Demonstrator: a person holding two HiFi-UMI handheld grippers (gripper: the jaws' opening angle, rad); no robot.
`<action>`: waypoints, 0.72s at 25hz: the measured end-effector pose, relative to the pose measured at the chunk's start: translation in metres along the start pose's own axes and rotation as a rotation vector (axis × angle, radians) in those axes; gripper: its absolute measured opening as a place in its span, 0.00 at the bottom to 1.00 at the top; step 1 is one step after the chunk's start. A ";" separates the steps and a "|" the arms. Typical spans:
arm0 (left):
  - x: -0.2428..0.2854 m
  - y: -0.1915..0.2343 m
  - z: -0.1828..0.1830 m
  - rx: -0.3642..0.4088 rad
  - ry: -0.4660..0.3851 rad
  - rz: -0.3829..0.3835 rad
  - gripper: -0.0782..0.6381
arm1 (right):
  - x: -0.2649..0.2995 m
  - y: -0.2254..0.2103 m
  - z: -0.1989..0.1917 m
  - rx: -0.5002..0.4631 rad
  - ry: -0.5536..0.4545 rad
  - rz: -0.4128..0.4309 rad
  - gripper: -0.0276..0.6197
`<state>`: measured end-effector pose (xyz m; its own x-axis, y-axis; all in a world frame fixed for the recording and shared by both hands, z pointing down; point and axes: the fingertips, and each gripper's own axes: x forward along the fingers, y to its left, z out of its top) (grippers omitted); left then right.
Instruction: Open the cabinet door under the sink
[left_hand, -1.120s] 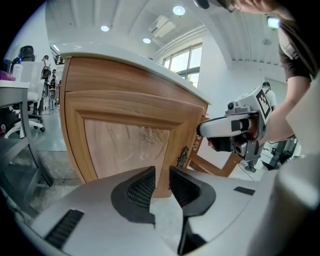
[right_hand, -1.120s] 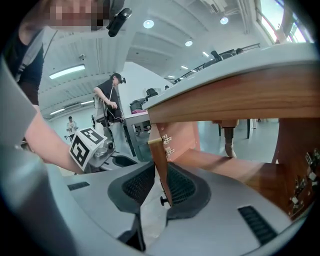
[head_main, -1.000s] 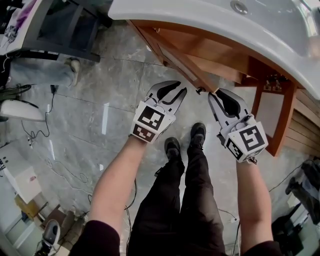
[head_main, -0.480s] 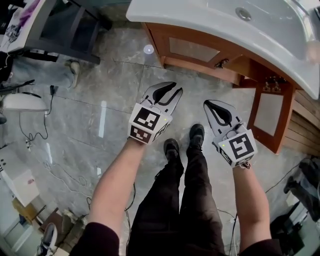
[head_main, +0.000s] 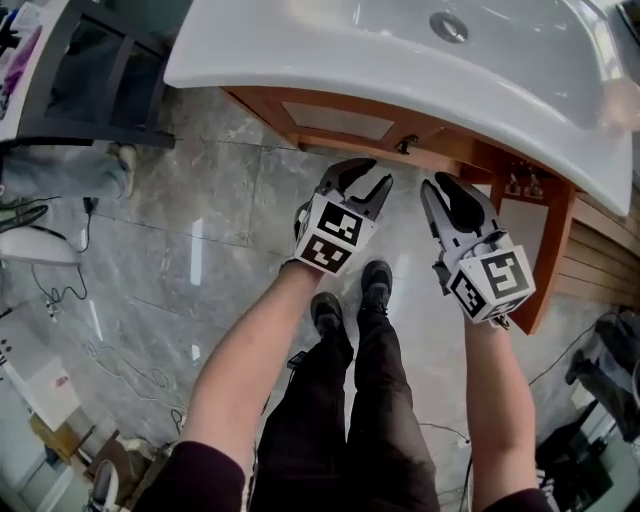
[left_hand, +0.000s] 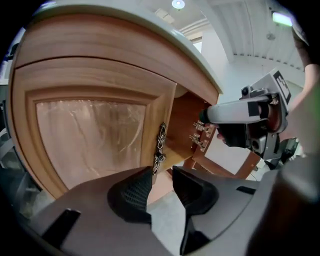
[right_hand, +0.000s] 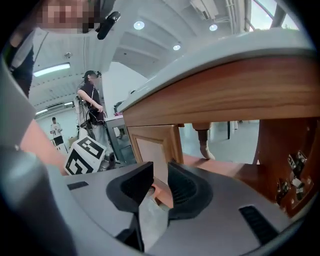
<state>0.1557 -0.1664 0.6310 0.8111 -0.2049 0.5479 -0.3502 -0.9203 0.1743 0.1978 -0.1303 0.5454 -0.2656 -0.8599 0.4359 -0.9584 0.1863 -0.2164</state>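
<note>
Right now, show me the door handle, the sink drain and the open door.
door handle (left_hand: 160, 145), left gripper view, middle of the ornate metal pull.
sink drain (head_main: 449, 27), head view, centre of the metal ring.
open door (head_main: 528, 222), head view, its pale panel.

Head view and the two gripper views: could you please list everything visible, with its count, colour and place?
sink: one, white, top of the head view.
shut door: one, brown wood with pale panel, under the sink, left.
handle: one, dark metal, on the shut door's right edge.
open door: one, brown wood with pale panel, swung out at right.
floor: one, grey stone tiles.
shoes: two, black, on the floor.
left tongs: one, grey, before the handle; jaws just opened further, nothing between them.
right tongs: one, grey, beside the open door; jaws just opened, nothing between them.
</note>
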 end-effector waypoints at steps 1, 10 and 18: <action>0.009 0.001 0.003 -0.006 -0.005 0.004 0.31 | 0.007 -0.005 0.001 -0.004 0.000 0.009 0.22; 0.025 0.008 0.010 -0.077 -0.060 -0.019 0.33 | 0.045 -0.031 0.019 -0.049 -0.007 0.091 0.32; 0.020 0.011 -0.005 -0.064 -0.025 -0.017 0.33 | 0.062 -0.043 0.020 -0.072 -0.032 0.132 0.29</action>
<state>0.1657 -0.1788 0.6475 0.8283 -0.1984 0.5240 -0.3647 -0.9008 0.2355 0.2245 -0.2009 0.5639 -0.3870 -0.8401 0.3800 -0.9209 0.3311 -0.2059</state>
